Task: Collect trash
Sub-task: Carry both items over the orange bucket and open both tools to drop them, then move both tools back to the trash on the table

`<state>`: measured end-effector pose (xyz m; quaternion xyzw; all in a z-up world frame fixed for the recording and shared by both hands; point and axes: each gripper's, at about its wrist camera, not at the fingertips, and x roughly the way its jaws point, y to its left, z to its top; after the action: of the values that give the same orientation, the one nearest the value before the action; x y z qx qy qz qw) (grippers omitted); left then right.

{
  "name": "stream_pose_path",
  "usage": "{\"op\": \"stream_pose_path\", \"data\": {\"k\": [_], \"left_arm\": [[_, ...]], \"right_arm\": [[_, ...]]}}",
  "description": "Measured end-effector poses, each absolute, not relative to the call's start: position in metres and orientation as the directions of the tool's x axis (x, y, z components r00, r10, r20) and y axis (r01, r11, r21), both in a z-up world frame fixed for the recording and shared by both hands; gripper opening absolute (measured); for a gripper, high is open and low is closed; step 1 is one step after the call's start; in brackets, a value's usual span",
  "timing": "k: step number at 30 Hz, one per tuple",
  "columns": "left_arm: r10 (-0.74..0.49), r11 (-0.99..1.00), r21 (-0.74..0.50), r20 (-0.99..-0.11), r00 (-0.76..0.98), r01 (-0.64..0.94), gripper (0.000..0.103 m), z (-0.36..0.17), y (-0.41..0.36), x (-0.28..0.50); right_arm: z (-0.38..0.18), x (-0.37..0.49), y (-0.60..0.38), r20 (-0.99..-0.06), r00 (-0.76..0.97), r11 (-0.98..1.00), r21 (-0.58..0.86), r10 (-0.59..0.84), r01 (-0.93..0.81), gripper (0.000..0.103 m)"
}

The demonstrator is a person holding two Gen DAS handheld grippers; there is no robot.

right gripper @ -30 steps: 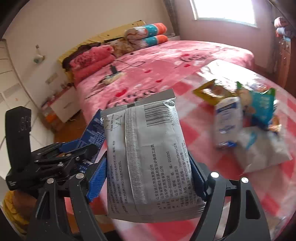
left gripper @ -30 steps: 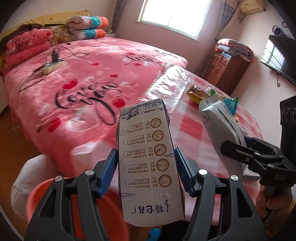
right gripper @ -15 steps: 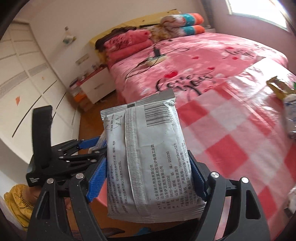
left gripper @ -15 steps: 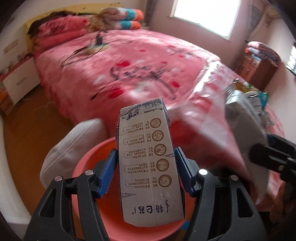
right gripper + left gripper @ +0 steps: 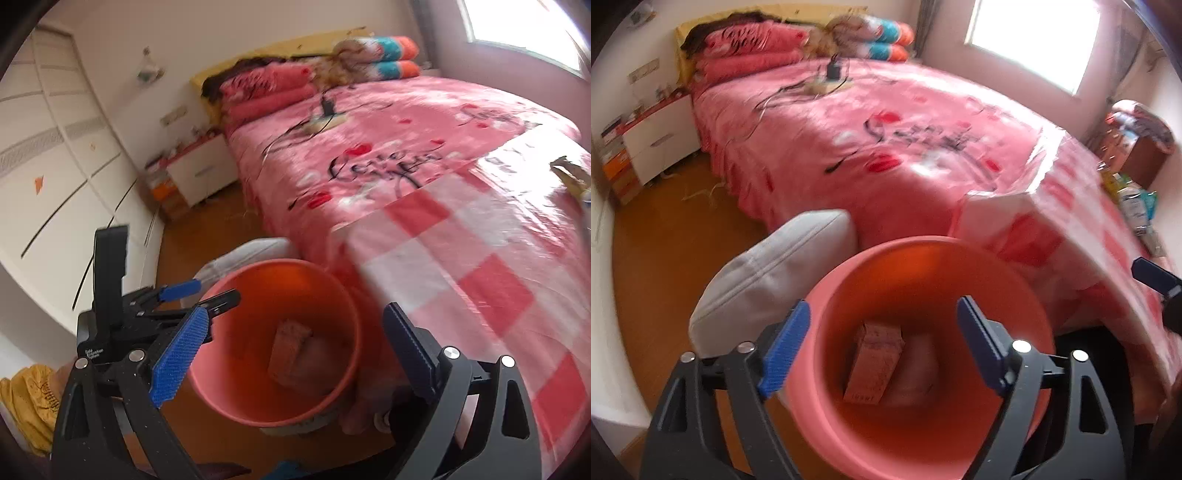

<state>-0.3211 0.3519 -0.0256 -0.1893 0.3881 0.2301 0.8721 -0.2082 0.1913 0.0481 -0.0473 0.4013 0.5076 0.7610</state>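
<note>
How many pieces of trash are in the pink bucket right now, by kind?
Carton: 1
Flat packet: 1
Total in the pink bucket: 2

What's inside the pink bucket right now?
Inside the pink bucket: a carton and a pale packet lying beside it. Anything beneath them is covered.

On my bedspread (image 5: 388, 147) there's black cursive lettering, too smeared to read for sure. Small white print sits on my left gripper's (image 5: 199, 295) body, illegible. The carton (image 5: 873, 362) in the bucket (image 5: 1027, 295) carries a blurred line of characters.
</note>
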Motion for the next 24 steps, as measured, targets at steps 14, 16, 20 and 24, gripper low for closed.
{"op": "stream_pose_path", "data": {"k": [14, 16, 20, 24], "left_arm": [[0.259, 0.909, -0.033, -0.737, 0.625, -0.415, 0.085, 0.005, 0.292, -0.276], [0.264, 0.92, 0.005, -0.746, 0.612, -0.391, 0.085, 0.01, 0.282, -0.266], [0.222, 0.941, 0.006, -0.768, 0.601, -0.339, 0.085, 0.018, 0.262, -0.244], [0.189, 0.962, 0.02, -0.768, 0.612, -0.271, 0.085, 0.029, 0.236, -0.222]], "right_arm": [[0.062, -0.163, 0.111, -0.523, 0.327, 0.575, 0.43, 0.787, -0.696, 0.095], [0.064, -0.161, 0.099, -0.511, 0.347, 0.586, 0.441, 0.787, -0.68, 0.095], [0.066, -0.15, 0.067, -0.472, 0.393, 0.606, 0.486, 0.789, -0.63, 0.096], [0.067, -0.141, 0.042, -0.457, 0.434, 0.627, 0.496, 0.777, -0.6, 0.096]]}}
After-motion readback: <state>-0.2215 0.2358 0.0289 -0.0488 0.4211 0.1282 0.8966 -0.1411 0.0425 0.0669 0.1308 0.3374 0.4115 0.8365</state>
